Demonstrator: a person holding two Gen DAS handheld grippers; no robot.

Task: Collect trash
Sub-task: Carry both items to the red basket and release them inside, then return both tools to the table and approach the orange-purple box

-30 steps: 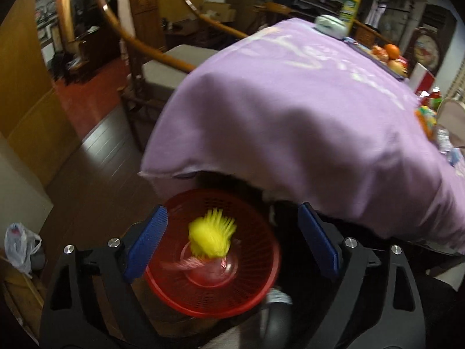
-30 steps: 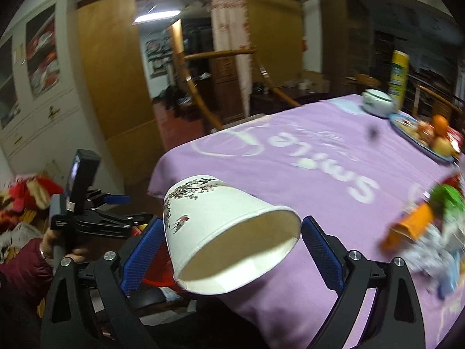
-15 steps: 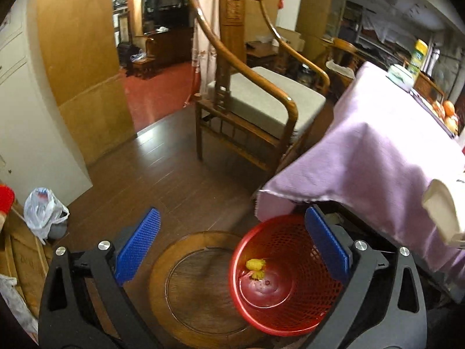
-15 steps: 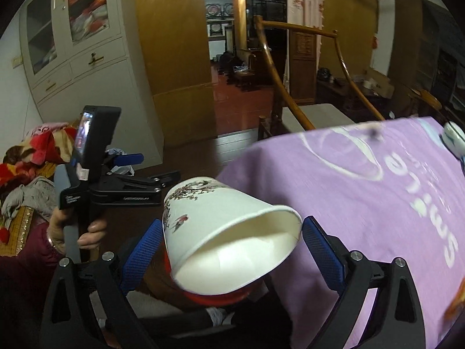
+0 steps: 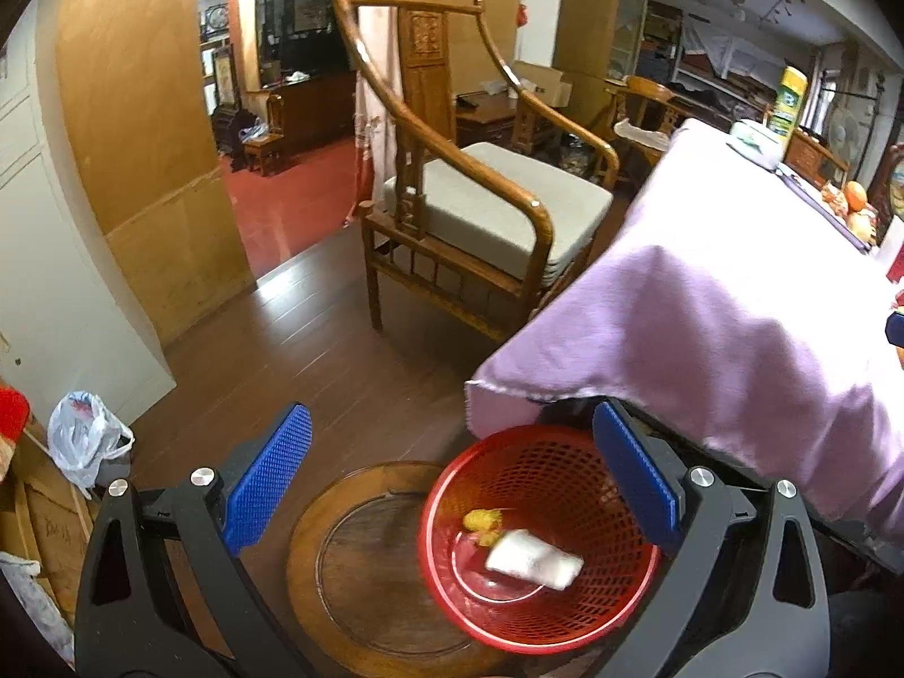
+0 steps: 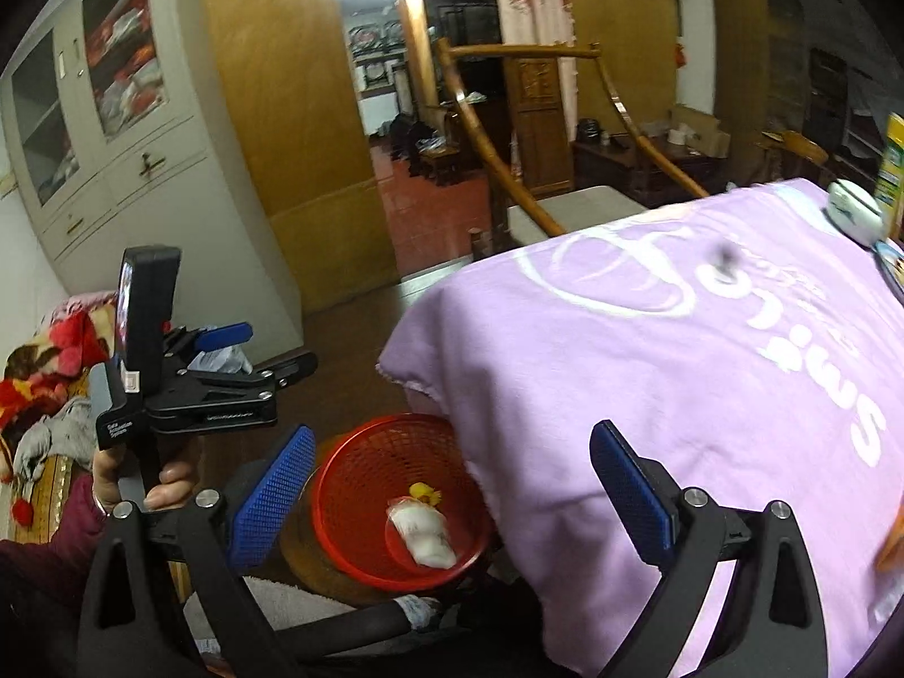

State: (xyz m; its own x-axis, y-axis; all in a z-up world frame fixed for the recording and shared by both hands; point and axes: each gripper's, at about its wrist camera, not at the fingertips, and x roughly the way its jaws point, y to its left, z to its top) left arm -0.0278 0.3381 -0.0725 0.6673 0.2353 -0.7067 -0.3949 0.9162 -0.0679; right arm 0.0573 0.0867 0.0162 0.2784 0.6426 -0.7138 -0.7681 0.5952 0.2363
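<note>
A red mesh basket stands on the floor beside the purple-clothed table. In it lie a white paper cup on its side and a small yellow piece of trash. My left gripper hangs above and to the left of the basket, open and empty. The right wrist view shows the same basket below, with the cup and the yellow piece inside. My right gripper stands open above it with nothing between its fingers. The left gripper shows at the left there, held by a hand.
The basket rests on a low round wooden stand. A wooden armchair with a grey cushion stands behind it. A white plastic bag lies on the dark floor at the left. A white cabinet lines the left wall. Fruit sits far back on the table.
The paper cup has left my right gripper and now lies in the basket. The right gripper swung left over the basket. The left gripper drew back from the basket after the yellow piece fell in.
</note>
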